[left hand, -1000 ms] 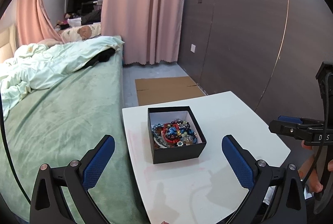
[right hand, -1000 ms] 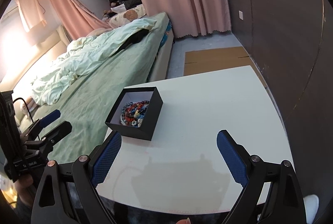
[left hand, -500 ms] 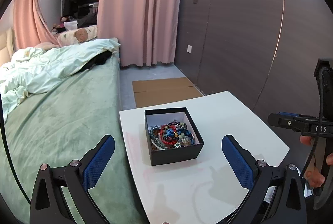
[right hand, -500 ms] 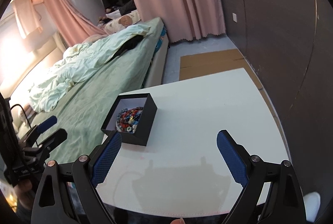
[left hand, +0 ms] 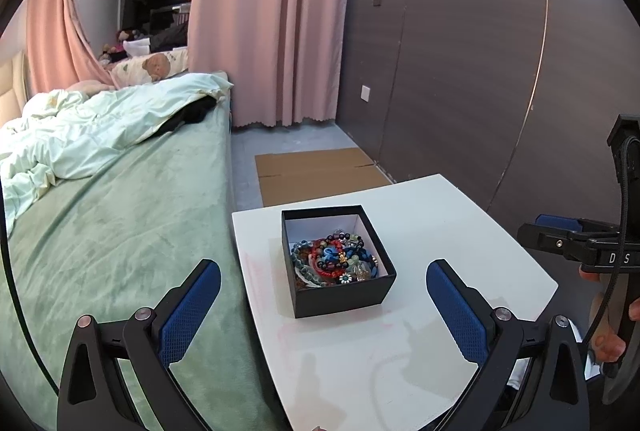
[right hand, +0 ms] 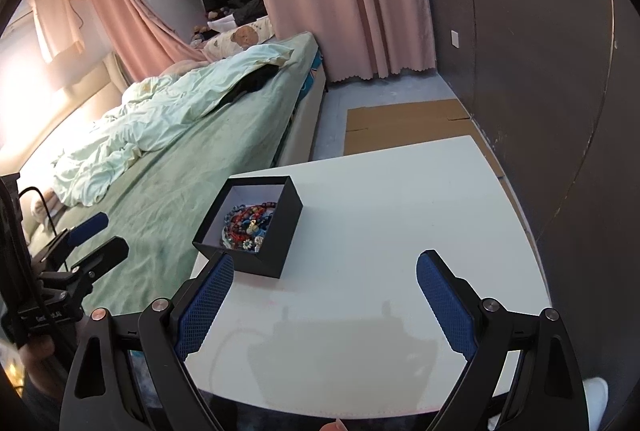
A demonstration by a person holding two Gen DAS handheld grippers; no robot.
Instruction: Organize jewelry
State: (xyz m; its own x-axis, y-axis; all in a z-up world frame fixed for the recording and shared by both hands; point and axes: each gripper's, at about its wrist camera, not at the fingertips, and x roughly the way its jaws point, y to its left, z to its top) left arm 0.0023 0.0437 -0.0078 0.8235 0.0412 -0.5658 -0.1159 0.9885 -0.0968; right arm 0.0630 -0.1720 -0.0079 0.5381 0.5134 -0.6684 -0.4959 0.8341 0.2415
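A black box [left hand: 338,263] sits open on the white table [left hand: 420,343], toward the table's left edge, next to the green bed [left hand: 112,231]. Inside lies a tangle of beaded jewelry [left hand: 334,261] in red, blue, dark and pale beads, heaped against the near right part of the box, with the white lining bare at the far side. The left gripper [left hand: 323,283] hovers above the near part of the table with its blue-padded fingers spread wide, holding nothing; the box lies just beyond them, between the two pads. The right gripper [right hand: 325,277] hangs over the near middle of the table, its fingers likewise wide apart and empty, the box just past its left pad. A flattened cardboard sheet [left hand: 316,171] lies on the floor beyond the table, before the pink curtain [left hand: 272,19] and dark wall panels [left hand: 460,71]
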